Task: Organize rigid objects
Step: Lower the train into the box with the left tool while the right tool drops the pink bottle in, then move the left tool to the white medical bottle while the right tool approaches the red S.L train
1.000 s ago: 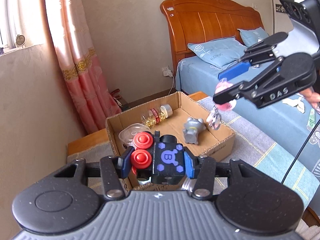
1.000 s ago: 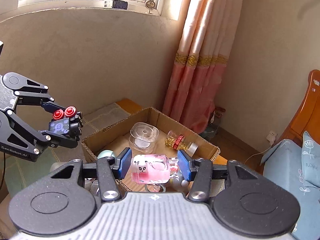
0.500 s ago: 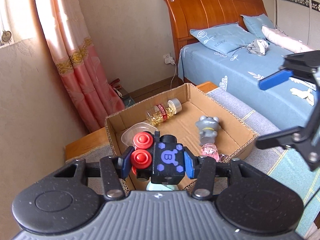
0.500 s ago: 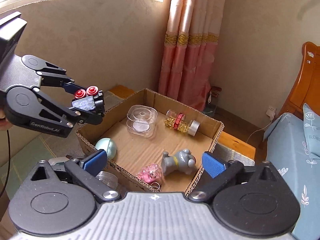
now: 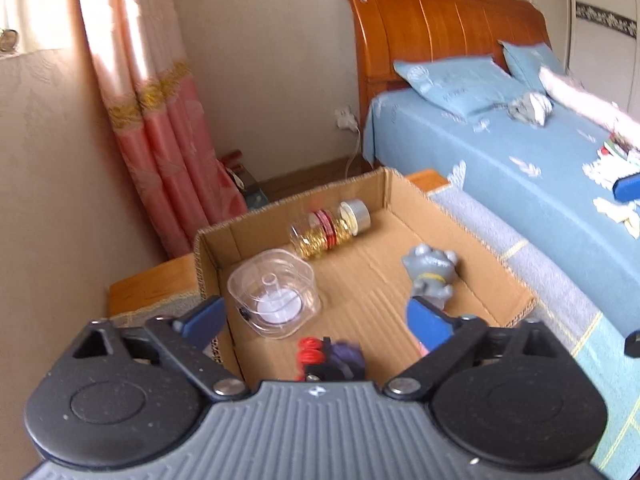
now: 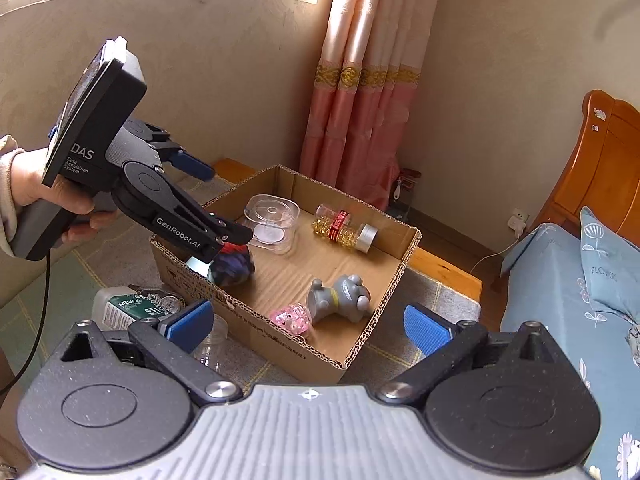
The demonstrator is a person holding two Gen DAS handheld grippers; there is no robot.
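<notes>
While the cardboard box (image 6: 384,276) holds most items, the left gripper (image 5: 316,314), fingers spread wide, hangs directly above the blurred red-button toy (image 5: 330,356) inside; the right gripper (image 6: 308,322) is wide too, empty, nearer the medical bottle (image 6: 120,306) outside.

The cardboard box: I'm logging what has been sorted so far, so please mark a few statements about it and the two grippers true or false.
1. The left gripper is clamped on the black toy. False: its jaws are open, and the toy is inside the cardboard box.
2. The grey figurine lies in the box. True.
3. The right gripper holds the pink trinket. False: it is open and empty; the trinket lies in the box.
4. A green-labelled bottle lies outside the box. True.
</notes>
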